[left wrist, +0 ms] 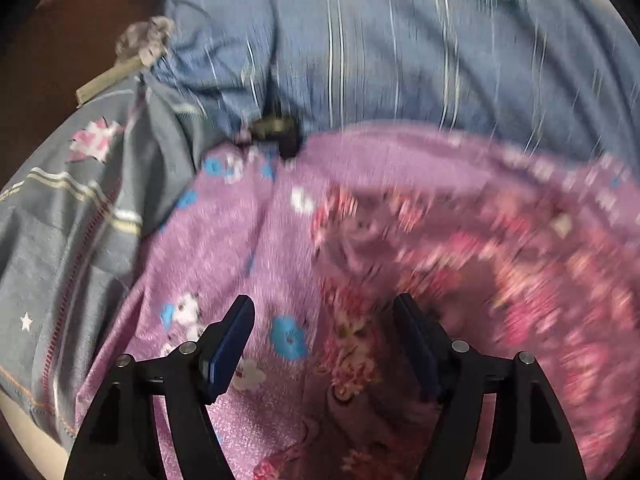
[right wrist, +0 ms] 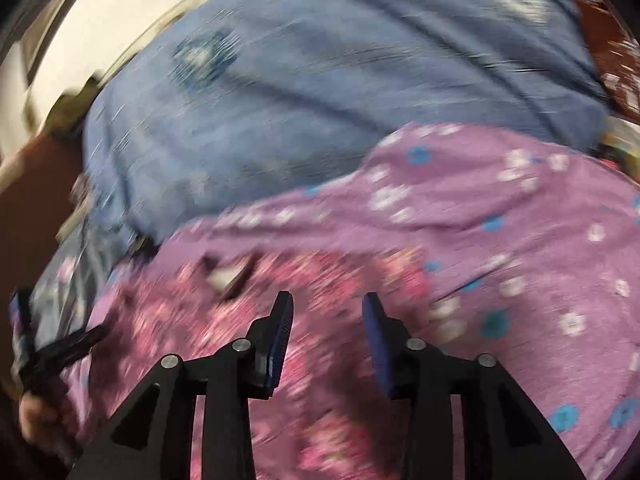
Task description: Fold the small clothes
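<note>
A purple garment point(left wrist: 248, 248) printed with blue and white flowers lies spread under both grippers. A pink and red flowered part point(left wrist: 500, 248) of it is bunched to the right and blurred. My left gripper point(left wrist: 323, 302) hovers over the seam between the two prints, jaws wide apart with only cloth lying beneath. In the right wrist view the same purple garment point(right wrist: 500, 232) fills the right side. My right gripper point(right wrist: 328, 298) stands open above the pink flowered part point(right wrist: 328, 280), nothing pinched. At the far left, a hand point(right wrist: 36, 412) holds the left gripper's black frame.
A blue cloth point(left wrist: 380, 40) with thin white stripes covers the back. A grey-blue striped garment point(left wrist: 72, 220) with a pink print lies at the left. A small dark object point(left wrist: 280, 132) sits at the purple cloth's far edge. Brown surface point(left wrist: 60, 40) shows beyond.
</note>
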`<state>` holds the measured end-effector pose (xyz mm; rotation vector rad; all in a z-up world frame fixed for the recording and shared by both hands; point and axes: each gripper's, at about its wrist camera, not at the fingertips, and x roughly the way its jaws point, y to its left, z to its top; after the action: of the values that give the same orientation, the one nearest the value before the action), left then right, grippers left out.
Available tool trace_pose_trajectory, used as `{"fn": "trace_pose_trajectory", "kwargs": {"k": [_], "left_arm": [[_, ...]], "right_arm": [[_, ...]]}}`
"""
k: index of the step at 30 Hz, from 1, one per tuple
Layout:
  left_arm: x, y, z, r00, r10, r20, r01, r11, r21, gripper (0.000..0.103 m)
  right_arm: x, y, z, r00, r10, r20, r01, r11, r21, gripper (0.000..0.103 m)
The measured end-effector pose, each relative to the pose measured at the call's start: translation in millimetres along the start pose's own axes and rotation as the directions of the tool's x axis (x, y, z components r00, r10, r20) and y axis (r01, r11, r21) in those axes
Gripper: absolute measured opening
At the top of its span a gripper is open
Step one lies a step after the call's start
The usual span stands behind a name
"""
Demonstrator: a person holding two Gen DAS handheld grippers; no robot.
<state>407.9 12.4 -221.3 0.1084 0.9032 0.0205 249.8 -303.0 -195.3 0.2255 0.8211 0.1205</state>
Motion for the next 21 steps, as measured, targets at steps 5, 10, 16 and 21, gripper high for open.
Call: {"fn": "trace_pose_trajectory", "kwargs": {"k": [5, 10, 16, 21], "left_arm": [[4, -4, 0, 1.000, 0.009, -0.010, -0.009, 1.000, -0.005, 0.074], [-36, 17, -13, 0.997, -0.046, 0.063, 0.048, 0.998, -0.038, 0.073], [-102, 55, -81, 0.990, -0.074, 0.124, 0.077, 0.997, -0.023, 0.073], [-151, 80, -164, 0.992, -0.069, 0.102, 0.064, 0.997, 0.046, 0.073]], "right_arm": [[47, 33, -28, 0.979, -0.043, -0.199, 0.018, 0.992, -0.126, 0.030], [-1, 29, -26, 0.995, 0.029, -0.094, -0.035, 0.997, -0.062, 0.032], [-86, -4, -60, 0.992, 0.121, -0.026, -0.118, 0.989, 0.091, 0.067], [-148, -14, -126, 0.987, 0.144, -0.070, -0.137, 0.986, 0.097, 0.068]]}}
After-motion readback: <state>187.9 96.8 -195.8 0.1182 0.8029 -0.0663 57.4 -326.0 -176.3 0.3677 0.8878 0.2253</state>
